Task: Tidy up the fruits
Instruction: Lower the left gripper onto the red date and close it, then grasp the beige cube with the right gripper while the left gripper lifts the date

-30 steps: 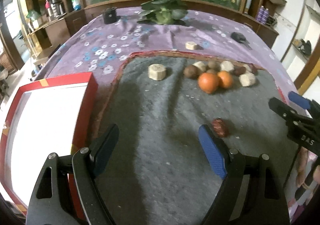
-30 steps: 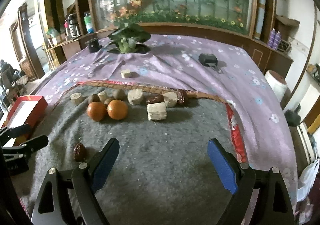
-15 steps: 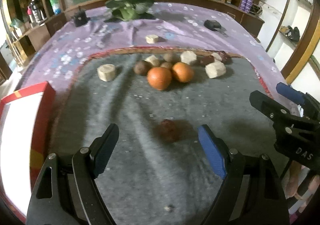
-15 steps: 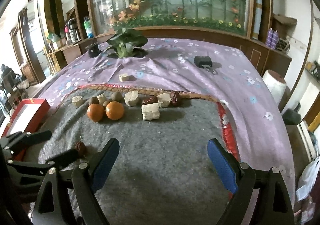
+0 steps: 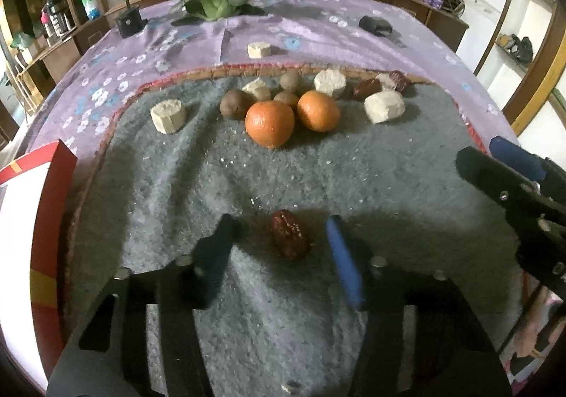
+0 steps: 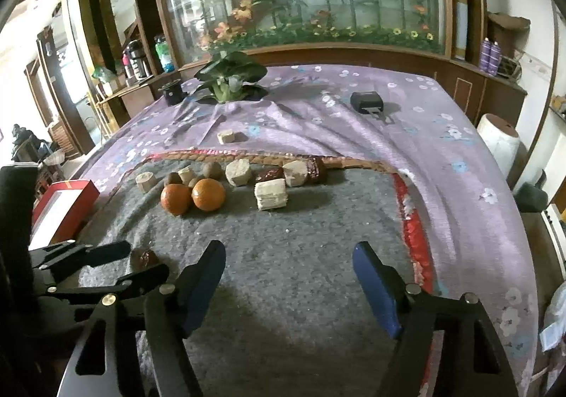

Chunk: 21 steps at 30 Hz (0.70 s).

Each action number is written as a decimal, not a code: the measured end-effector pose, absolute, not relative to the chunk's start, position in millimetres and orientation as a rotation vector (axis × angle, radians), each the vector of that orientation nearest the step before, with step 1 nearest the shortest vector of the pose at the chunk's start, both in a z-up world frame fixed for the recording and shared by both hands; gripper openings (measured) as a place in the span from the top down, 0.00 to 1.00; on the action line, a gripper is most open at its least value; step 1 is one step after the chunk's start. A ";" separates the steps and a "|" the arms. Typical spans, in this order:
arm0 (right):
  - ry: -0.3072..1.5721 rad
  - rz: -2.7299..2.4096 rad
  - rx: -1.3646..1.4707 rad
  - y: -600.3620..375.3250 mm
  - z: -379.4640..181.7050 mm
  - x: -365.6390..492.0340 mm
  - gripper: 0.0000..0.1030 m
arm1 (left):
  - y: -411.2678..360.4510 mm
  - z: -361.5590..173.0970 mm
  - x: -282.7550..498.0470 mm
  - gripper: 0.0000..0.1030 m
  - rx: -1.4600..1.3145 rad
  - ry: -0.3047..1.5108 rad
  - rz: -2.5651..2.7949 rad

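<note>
A dark red date (image 5: 289, 238) lies on the grey mat (image 5: 353, 185), between the fingers of my left gripper (image 5: 281, 225), which is open and low over it without touching. The date also shows in the right wrist view (image 6: 144, 258), between the left gripper's fingers. Two oranges (image 5: 270, 123) (image 5: 318, 110) sit farther back among brown round fruits (image 5: 234, 103), pale chunks (image 5: 385, 106) and more dates (image 5: 366, 88). My right gripper (image 6: 288, 264) is open and empty over the mat's near right part.
A red box with a white inside (image 5: 32, 238) stands at the mat's left edge. A pale chunk (image 5: 259, 50), a potted plant (image 5: 215, 3) and two black objects (image 5: 129, 20) (image 5: 375, 24) lie on the purple flowered cloth behind.
My left gripper has swung right and come down around the date, and its fingers have narrowed. The right gripper has barely moved.
</note>
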State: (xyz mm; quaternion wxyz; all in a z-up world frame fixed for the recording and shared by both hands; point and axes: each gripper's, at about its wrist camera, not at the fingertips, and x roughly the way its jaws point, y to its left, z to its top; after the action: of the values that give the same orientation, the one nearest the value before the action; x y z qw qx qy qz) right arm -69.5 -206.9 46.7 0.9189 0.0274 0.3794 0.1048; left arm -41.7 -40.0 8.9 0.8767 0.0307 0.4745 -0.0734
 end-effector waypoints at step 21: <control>0.810 0.294 0.060 -191.4 37.7 -37.9 0.39 | 2.5 43.8 -61.5 0.83 0.034 0.902 -0.111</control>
State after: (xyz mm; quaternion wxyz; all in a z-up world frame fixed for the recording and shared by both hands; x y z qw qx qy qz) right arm -37.9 -191.4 37.7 0.9083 0.0292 0.3923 0.1424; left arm -61.5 2.5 43.8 0.8984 0.0163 0.4357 -0.0534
